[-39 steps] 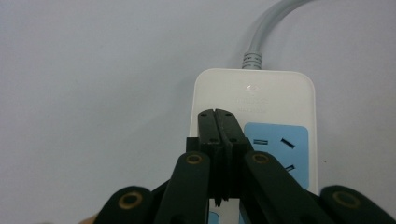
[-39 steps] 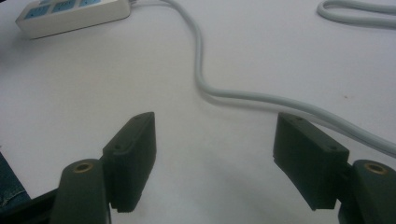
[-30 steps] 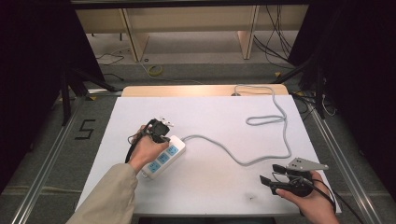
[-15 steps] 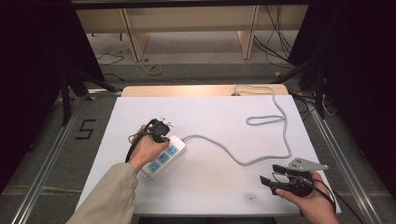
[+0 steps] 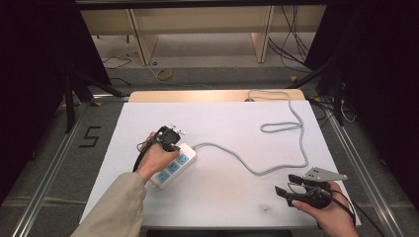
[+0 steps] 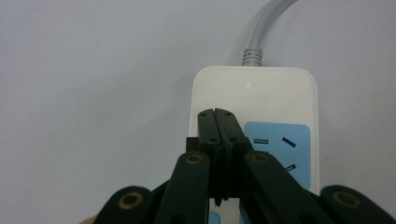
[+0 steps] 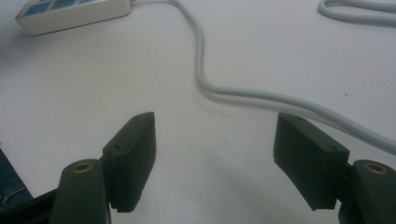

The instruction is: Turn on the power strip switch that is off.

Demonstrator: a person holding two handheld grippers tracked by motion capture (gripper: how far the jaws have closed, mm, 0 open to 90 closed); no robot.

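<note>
Power strip (image 6: 254, 135) | embossed lettering illegible | floor mark (image 5: 90, 137) "5"

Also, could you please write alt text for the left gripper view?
The left gripper, its two black jaws pressed together, rests over a white power strip with blue sockets on a white table. The strip's grey cable leaves at the top.

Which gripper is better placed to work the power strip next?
Left. The left gripper, jaws closed, is already over the power strip. The right gripper sits open near the table's front right corner, beyond the strip's cord.
</note>
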